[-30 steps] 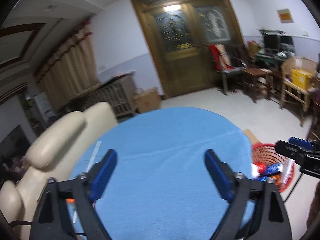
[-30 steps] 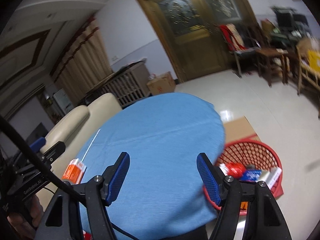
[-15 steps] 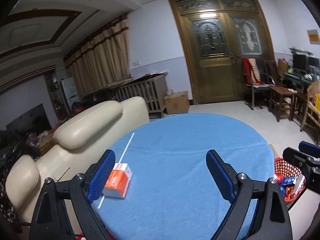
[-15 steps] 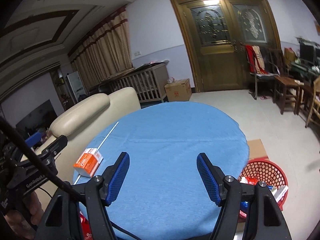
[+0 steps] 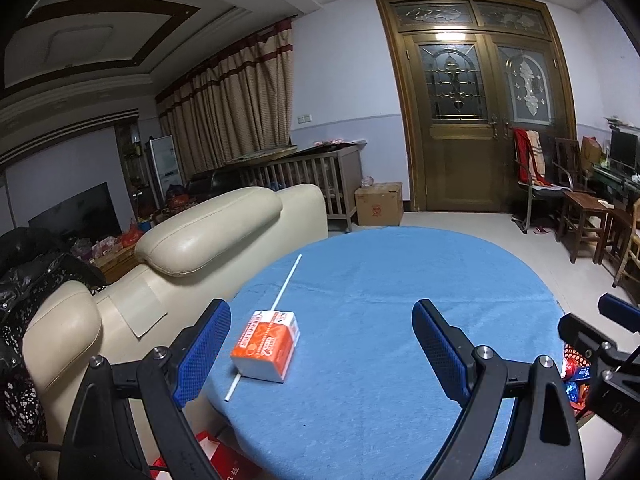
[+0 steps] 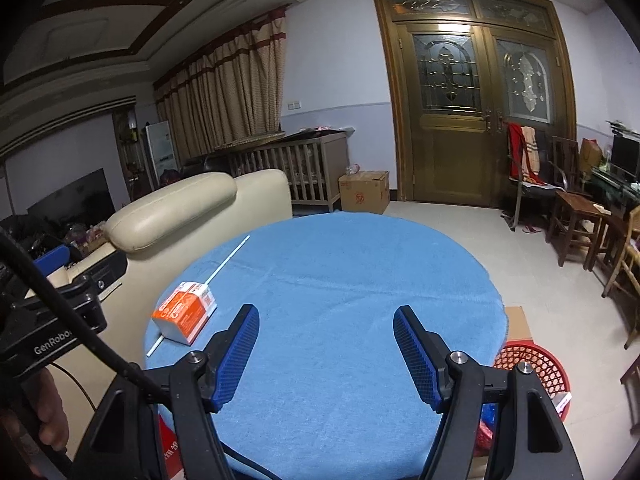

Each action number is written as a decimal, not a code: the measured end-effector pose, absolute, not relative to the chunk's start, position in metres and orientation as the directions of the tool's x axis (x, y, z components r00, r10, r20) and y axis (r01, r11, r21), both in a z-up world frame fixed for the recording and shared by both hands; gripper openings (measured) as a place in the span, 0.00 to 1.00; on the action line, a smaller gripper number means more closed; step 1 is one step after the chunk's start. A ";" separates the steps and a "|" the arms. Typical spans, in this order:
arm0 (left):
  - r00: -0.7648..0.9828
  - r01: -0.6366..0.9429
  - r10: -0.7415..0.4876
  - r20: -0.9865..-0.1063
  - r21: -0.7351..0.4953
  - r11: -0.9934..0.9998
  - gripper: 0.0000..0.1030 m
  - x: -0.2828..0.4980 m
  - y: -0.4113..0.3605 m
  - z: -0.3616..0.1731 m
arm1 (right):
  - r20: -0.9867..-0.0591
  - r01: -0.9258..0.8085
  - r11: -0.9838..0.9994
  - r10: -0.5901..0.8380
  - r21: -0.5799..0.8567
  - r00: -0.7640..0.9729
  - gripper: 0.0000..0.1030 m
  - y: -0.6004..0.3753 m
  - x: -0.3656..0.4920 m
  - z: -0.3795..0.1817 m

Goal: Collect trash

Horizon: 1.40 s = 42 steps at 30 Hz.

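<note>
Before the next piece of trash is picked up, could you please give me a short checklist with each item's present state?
1. Left hand-held gripper open, nothing held: ok.
2. Right hand-held gripper open, nothing held: ok.
3. Orange-and-white carton lying on the round blue-covered table, unobstructed: ok.
4. Thin white straw running under the carton: cannot tell.
5. Red mesh basket on the floor beside the table: ok.

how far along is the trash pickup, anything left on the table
Done: some trash already lies in the red basket on the floor beside the table. In hand: nothing; the left gripper and right gripper are both open and empty above the cloth. Left: the orange carton and the white straw beside it, both near the table's left edge.
</note>
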State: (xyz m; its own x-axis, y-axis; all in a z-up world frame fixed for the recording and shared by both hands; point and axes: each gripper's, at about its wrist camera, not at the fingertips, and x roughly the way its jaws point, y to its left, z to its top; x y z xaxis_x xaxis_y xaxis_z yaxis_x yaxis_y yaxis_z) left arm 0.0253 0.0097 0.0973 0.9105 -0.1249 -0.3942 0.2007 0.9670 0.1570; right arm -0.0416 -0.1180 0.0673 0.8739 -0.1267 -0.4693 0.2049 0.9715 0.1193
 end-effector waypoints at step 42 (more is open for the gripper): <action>0.877 -0.192 0.272 -0.396 0.231 0.954 0.90 0.026 0.134 0.102 | -0.482 0.156 0.979 -0.075 0.131 0.873 0.76 -0.073 0.130 0.072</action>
